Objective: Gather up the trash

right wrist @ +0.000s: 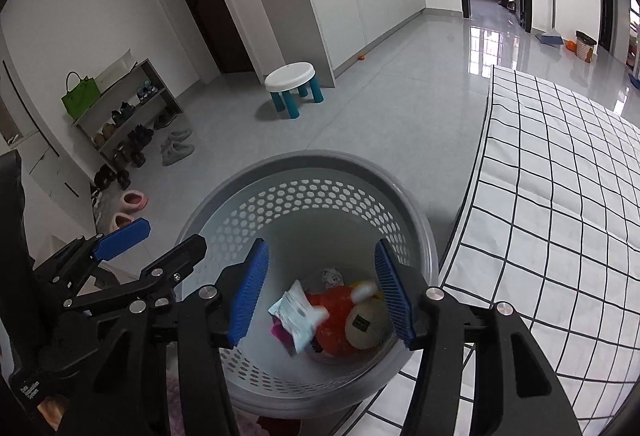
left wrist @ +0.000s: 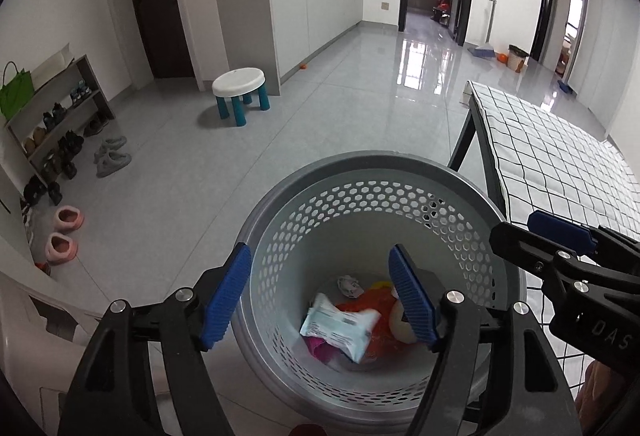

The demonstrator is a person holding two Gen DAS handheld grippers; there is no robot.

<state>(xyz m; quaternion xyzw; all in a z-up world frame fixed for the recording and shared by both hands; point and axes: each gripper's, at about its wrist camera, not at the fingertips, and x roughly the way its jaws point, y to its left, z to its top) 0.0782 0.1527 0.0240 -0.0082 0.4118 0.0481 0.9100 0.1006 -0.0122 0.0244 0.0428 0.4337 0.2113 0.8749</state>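
Left wrist: left gripper (left wrist: pixel 320 300) gapes wide, empty, over the bin (left wrist: pixel 280 204); trash (left wrist: pixel 340 328) lies at its bottom.

Right wrist: right gripper (right wrist: pixel 320 296) also wide, empty above the bin (right wrist: pixel 224 196). So close together, the grippers could collide.

left gripper (left wrist: pixel 320 296) | black frame | blue ribbed pads | silver screws | right gripper (right wrist: pixel 320 292) alike
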